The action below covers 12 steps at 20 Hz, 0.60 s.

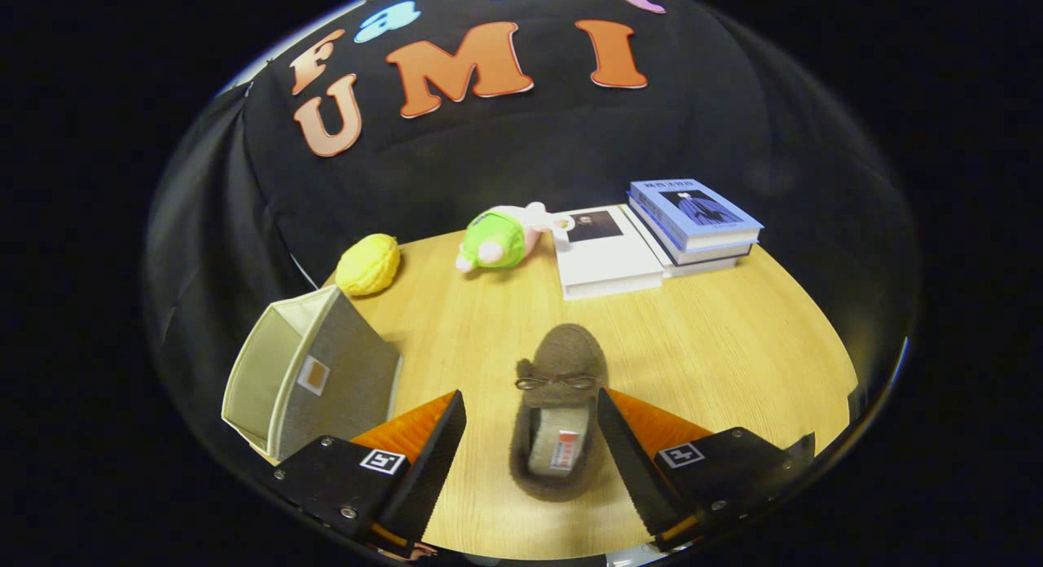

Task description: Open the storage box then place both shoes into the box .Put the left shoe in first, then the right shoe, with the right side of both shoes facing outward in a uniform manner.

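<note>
Gripper [531,424] with fingers spread wide, a brown fuzzy shoe [559,412] lying between them on the wooden table [733,339], apparently untouched. Storage box [305,380] just left of the fingers; books [652,233] and plush toys beyond.

The grey fabric storage box [314,380] stands to the left of the fingers, and its near lower corner is covered by the left finger of the gripper [531,449], so its base cannot be seen there. The small label inside the brown fuzzy slipper [559,412] is too small to make out. The white book [603,261] hides part of the green-and-pink plush toy [499,237] behind it.
</note>
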Tool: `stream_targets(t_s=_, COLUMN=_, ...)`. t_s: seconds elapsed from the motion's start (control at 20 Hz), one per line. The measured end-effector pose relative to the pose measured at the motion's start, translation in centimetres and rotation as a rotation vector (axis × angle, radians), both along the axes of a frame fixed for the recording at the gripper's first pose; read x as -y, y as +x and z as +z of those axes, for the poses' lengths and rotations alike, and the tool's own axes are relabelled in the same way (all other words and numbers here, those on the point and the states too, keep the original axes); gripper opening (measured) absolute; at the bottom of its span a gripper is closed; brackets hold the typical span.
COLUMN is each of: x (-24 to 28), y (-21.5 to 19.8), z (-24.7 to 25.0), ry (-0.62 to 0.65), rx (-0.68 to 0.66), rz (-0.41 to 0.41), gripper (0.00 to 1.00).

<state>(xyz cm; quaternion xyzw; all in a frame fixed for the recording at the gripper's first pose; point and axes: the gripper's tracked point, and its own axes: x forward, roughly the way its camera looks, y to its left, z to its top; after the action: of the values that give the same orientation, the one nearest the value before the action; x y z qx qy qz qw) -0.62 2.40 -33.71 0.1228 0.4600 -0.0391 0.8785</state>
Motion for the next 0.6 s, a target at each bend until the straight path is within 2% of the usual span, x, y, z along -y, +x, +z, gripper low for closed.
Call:
stream_targets(t_s=0.4, x=3.4, y=-1.5, z=-7.7, ry=-0.035, rx=-0.155, rz=-0.034, gripper=0.91)
stream_targets(t_s=0.6, x=3.5, y=-1.0, z=-9.8, ry=-0.025, rx=-0.174, rz=-0.051, gripper=0.82)
